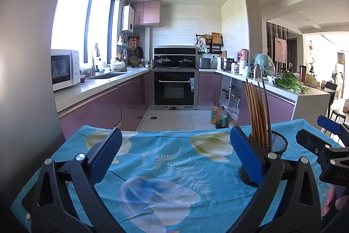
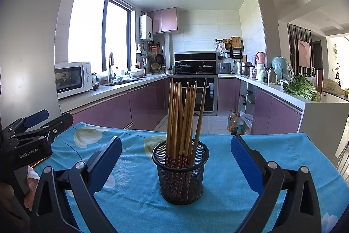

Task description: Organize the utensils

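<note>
Both tools are spread wide and empty. Centre frame in the right wrist view, the chopsticks [image 2: 182, 121] stand near-upright in the mesh cup [image 2: 180, 176] on the counter [image 2: 272, 152], dead ahead of the right tool [image 2: 176, 158]; the left tool [image 1: 174, 150] sits off to its side, so the right looks nearer.

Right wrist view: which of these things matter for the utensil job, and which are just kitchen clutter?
Belongs to the job:
chopsticks, standing in the holder
black mesh holder on the blue cloth
left gripper, open
right gripper, open

Just lying about:
microwave
greens on the counter
oil bottles on the floor
</note>
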`<state>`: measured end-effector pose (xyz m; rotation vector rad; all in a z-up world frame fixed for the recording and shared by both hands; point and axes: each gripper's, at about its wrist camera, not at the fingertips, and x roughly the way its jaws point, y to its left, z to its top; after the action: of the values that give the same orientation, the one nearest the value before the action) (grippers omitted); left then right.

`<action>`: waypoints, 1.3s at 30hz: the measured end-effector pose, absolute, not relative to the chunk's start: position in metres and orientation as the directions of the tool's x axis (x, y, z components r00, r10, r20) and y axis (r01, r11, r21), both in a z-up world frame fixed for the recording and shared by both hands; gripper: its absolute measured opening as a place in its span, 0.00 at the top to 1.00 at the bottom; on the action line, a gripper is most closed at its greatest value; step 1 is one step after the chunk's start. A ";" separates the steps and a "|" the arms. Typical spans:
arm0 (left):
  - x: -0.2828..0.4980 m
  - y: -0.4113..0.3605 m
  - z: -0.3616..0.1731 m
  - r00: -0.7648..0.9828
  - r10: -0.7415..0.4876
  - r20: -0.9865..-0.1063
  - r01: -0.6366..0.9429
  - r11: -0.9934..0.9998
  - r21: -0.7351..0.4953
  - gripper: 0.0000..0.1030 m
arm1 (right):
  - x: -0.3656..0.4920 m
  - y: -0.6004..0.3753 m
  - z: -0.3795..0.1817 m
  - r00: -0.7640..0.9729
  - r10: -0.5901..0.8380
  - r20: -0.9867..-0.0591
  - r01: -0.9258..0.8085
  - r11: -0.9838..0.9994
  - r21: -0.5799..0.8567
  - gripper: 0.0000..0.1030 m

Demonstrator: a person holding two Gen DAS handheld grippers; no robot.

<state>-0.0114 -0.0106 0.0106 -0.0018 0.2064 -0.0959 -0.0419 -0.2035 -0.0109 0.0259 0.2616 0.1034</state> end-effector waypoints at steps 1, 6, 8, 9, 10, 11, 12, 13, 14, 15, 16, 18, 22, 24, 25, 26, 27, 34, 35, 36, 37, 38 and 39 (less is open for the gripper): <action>-0.011 -0.011 0.011 0.974 -0.097 -0.205 0.097 0.995 -0.012 0.05 | -0.042 -0.204 -0.011 0.960 0.105 -0.258 -0.098 0.994 0.039 0.06; -0.011 -0.011 0.010 0.974 -0.096 -0.208 0.096 0.995 -0.009 0.05 | -0.043 -0.205 -0.011 0.961 0.105 -0.258 -0.097 0.994 0.043 0.06; -0.011 -0.011 0.011 0.973 -0.100 -0.208 0.100 0.995 -0.009 0.05 | -0.043 -0.205 -0.010 0.960 0.103 -0.259 -0.096 0.995 0.040 0.06; -0.011 -0.011 0.010 0.973 -0.100 -0.210 0.100 0.995 -0.008 0.05 | -0.043 -0.204 -0.010 0.960 0.105 -0.260 -0.098 0.994 0.039 0.06; -0.011 -0.011 0.010 0.972 -0.100 -0.211 0.101 0.995 -0.009 0.05 | -0.042 -0.204 -0.010 0.960 0.104 -0.260 -0.097 0.995 0.039 0.06; -0.011 -0.012 0.010 0.972 -0.101 -0.212 0.101 0.995 -0.008 0.05 | -0.042 -0.204 -0.010 0.960 0.104 -0.258 -0.097 0.994 0.040 0.06; -0.011 -0.012 0.010 0.972 -0.100 -0.211 0.101 0.995 -0.006 0.05 | -0.042 -0.204 -0.010 0.960 0.106 -0.257 -0.098 0.994 0.043 0.06; -0.011 -0.013 0.010 0.972 -0.099 -0.211 0.100 0.995 -0.006 0.05 | -0.042 -0.204 -0.010 0.960 0.106 -0.258 -0.098 0.994 0.043 0.06; -0.011 -0.012 0.010 0.973 -0.100 -0.210 0.101 0.995 -0.007 0.05 | -0.042 -0.205 -0.009 0.960 0.105 -0.258 -0.098 0.994 0.043 0.06; -0.011 -0.012 0.010 0.973 -0.100 -0.210 0.101 0.995 -0.008 0.05 | -0.041 -0.205 -0.010 0.961 0.106 -0.257 -0.098 0.994 0.044 0.06; -0.011 -0.013 0.010 0.972 -0.100 -0.211 0.100 0.995 -0.008 0.05 | -0.041 -0.205 -0.010 0.960 0.106 -0.258 -0.098 0.994 0.044 0.06; -0.011 -0.013 0.010 0.972 -0.100 -0.212 0.101 0.995 -0.009 0.05 | -0.041 -0.205 -0.010 0.960 0.105 -0.258 -0.097 0.994 0.046 0.06; -0.011 -0.013 0.010 0.972 -0.100 -0.212 0.101 0.995 -0.007 0.05 | -0.041 -0.205 -0.010 0.961 0.103 -0.256 -0.094 0.994 0.047 0.06; -0.011 -0.013 0.010 0.972 -0.099 -0.212 0.100 0.995 -0.006 0.05 | -0.042 -0.205 -0.010 0.961 0.102 -0.255 -0.093 0.995 0.046 0.06; -0.010 -0.013 0.010 0.972 -0.099 -0.212 0.100 0.995 -0.007 0.05 | -0.042 -0.206 -0.010 0.961 0.102 -0.256 -0.093 0.995 0.045 0.06; -0.010 -0.012 0.010 0.972 -0.100 -0.212 0.100 0.995 -0.008 0.05 | -0.042 -0.206 -0.010 0.961 0.101 -0.256 -0.092 0.995 0.046 0.06; -0.010 -0.013 0.010 0.972 -0.101 -0.212 0.101 0.995 -0.009 0.05 | -0.042 -0.206 -0.010 0.961 0.102 -0.255 -0.093 0.995 0.048 0.06; -0.010 -0.013 0.009 0.972 -0.095 -0.214 0.095 0.995 -0.009 0.05 | -0.042 -0.206 -0.010 0.961 0.102 -0.256 -0.092 0.995 0.048 0.06; -0.010 -0.013 0.009 0.972 -0.095 -0.214 0.095 0.995 -0.010 0.05 | -0.041 -0.206 -0.010 0.961 0.101 -0.257 -0.092 0.995 0.047 0.06; -0.010 -0.013 0.009 0.973 -0.094 -0.213 0.094 0.996 -0.008 0.05 | -0.041 -0.206 -0.010 0.961 0.100 -0.257 -0.090 0.995 0.047 0.06; -0.010 -0.013 0.009 0.972 -0.094 -0.213 0.095 0.995 -0.007 0.05 | -0.041 -0.206 -0.010 0.960 0.100 -0.260 -0.091 0.995 0.049 0.06; -0.010 -0.013 0.009 0.973 -0.094 -0.213 0.094 0.996 -0.007 0.05 | -0.040 -0.206 -0.010 0.960 0.101 -0.262 -0.091 0.995 0.050 0.06; -0.010 -0.013 0.009 0.973 -0.095 -0.212 0.095 0.995 -0.009 0.05 | -0.040 -0.206 -0.010 0.960 0.100 -0.262 -0.090 0.995 0.051 0.06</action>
<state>-0.0104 -0.0126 0.0092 0.0015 0.2140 -0.0957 -0.0397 -0.2059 -0.0100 0.0383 0.2678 0.0962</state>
